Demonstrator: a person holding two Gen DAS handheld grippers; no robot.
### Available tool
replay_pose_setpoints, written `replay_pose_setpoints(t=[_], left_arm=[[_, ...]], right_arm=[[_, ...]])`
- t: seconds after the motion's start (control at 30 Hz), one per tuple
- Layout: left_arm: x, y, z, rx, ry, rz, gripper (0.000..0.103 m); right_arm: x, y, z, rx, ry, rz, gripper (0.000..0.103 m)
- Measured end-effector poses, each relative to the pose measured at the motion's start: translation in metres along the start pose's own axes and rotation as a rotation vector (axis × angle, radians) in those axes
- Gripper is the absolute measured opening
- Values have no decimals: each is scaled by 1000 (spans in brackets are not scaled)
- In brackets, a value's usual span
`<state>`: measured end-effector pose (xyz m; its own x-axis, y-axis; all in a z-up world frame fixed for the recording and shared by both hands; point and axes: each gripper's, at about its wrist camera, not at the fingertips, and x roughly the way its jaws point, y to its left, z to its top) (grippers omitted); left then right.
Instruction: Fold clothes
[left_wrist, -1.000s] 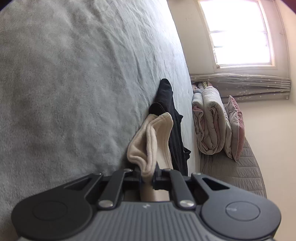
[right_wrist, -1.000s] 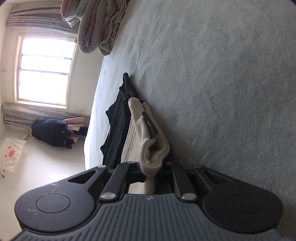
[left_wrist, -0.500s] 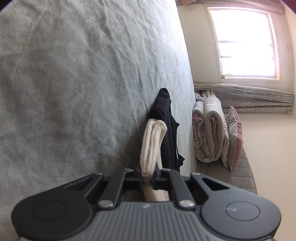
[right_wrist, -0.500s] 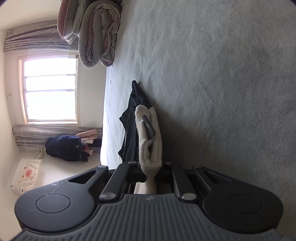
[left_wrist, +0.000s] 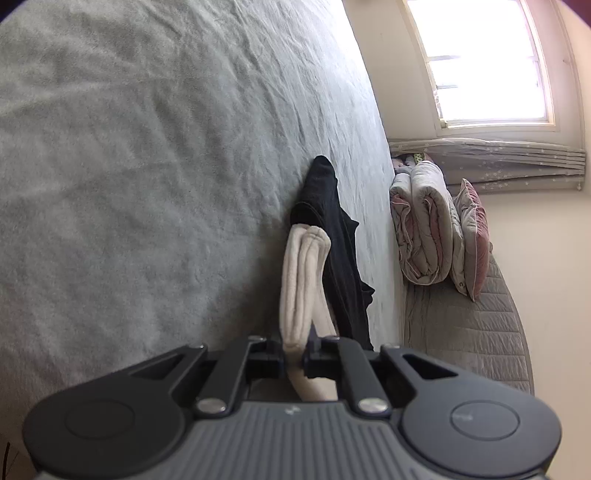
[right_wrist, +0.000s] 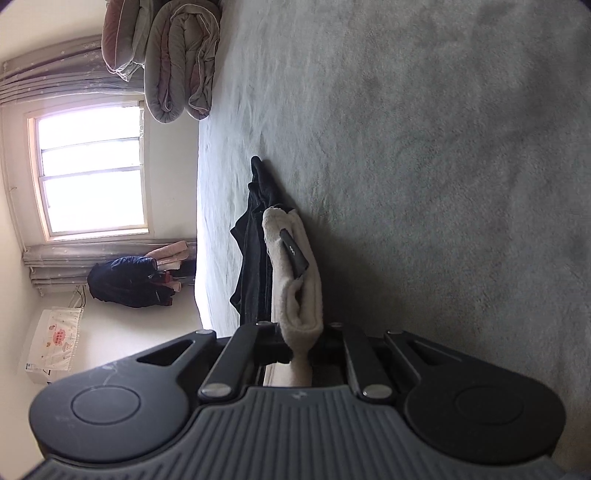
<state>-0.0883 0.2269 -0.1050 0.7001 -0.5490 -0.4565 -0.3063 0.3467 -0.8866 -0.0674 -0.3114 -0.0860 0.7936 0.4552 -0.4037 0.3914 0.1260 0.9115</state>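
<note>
Left black two-finger gripper (left_wrist: 294, 360) closed, jaws pinching a fold of cream fleece garment (left_wrist: 301, 280), camera rolled sideways. Right black two-finger gripper (right_wrist: 301, 341) also clamped on the same cream fleece garment (right_wrist: 295, 280), rolled the opposite way. Both point forward along the fabric.

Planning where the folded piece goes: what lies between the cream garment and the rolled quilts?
In the left wrist view, a black garment lies right beside the cream garment; beyond it, bare grey bedspread runs toward the rolled quilts.

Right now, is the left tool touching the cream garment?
Touching. The left wrist view shows the left tool pinched on the cream garment, fabric bunched between its fingers.
</note>
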Motion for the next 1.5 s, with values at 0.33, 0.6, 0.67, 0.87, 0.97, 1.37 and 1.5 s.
replay_pose_setpoints(t=[0.33,0.6,0.67,0.87,0.97,1.37,1.5], left_arm=[[-1,18,-15,245,23,63,13],[-19,-20,-10,612,-180,130,40],[-15,-28,-10,662,-196,117,39],[23,-49,-24,838,-182,112,23],[44,-54,-29,868,-162,134,22],[33,-34,-23,802,-188,193,9],[9,-28,-23,735,-182,140,23]], right_arm=[[11,-6,-8,-225,-16,-60,12],[7,26,-19,-554,-169,-116,44],[10,33,-27,-653,-235,-148,44],[29,51,-56,-991,-350,-210,34],[49,51,-71,-1150,-358,-260,34],[56,30,-47,-1124,-302,-308,24],[31,33,-41,-1017,-299,-247,43]])
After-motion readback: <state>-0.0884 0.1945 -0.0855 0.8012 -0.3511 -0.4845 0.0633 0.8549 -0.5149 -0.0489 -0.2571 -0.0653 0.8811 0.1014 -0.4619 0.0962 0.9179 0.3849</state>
